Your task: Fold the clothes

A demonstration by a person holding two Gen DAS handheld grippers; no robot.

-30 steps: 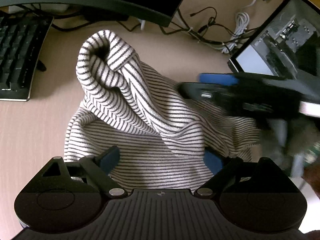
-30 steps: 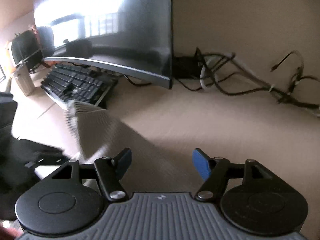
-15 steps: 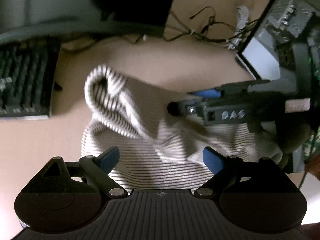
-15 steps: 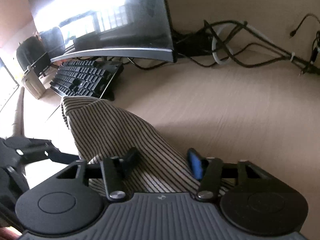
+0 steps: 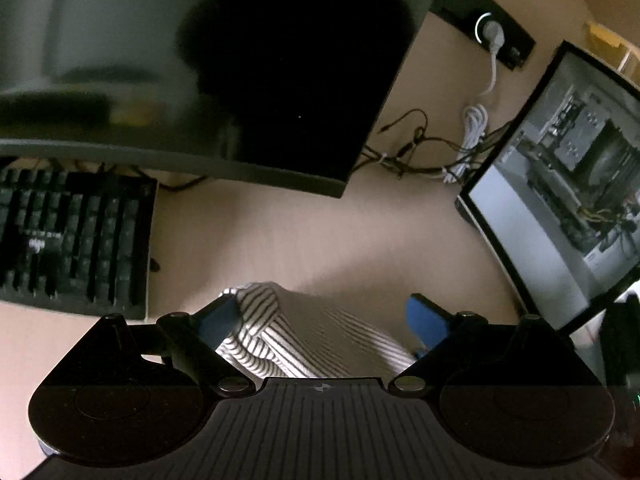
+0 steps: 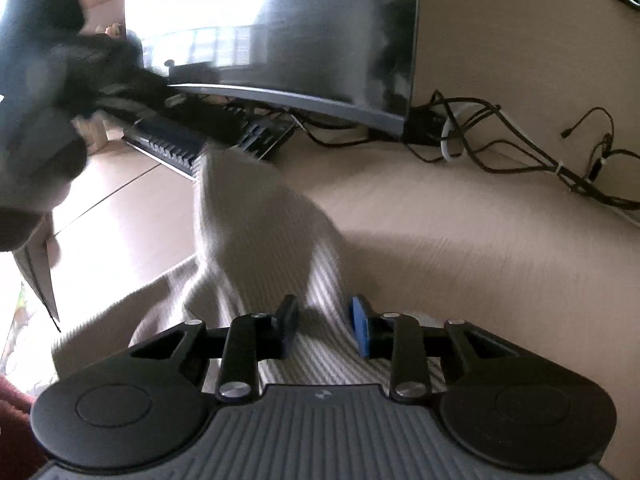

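Observation:
A white garment with thin dark stripes (image 5: 304, 336) lies bunched on the tan desk, just below my left gripper (image 5: 324, 320), which is open with the cloth between its blue pads but not pinched. In the right wrist view the same striped garment (image 6: 256, 240) rises in a blurred peak. My right gripper (image 6: 324, 326) has its fingers narrowed on a fold of it. The left gripper's dark body (image 6: 44, 92) shows blurred at the upper left of that view.
A black keyboard (image 5: 72, 236) sits at the left, a curved monitor (image 5: 200, 60) behind, a second screen (image 5: 568, 200) at the right. Tangled cables (image 5: 432, 152) and a wall socket (image 5: 492, 34) lie at the back. Bare desk (image 5: 320, 240) lies ahead.
My right gripper has closed from open onto a fold of the striped garment and lifted it. My left gripper has drawn back and up, so the garment now sits low between its fingers.

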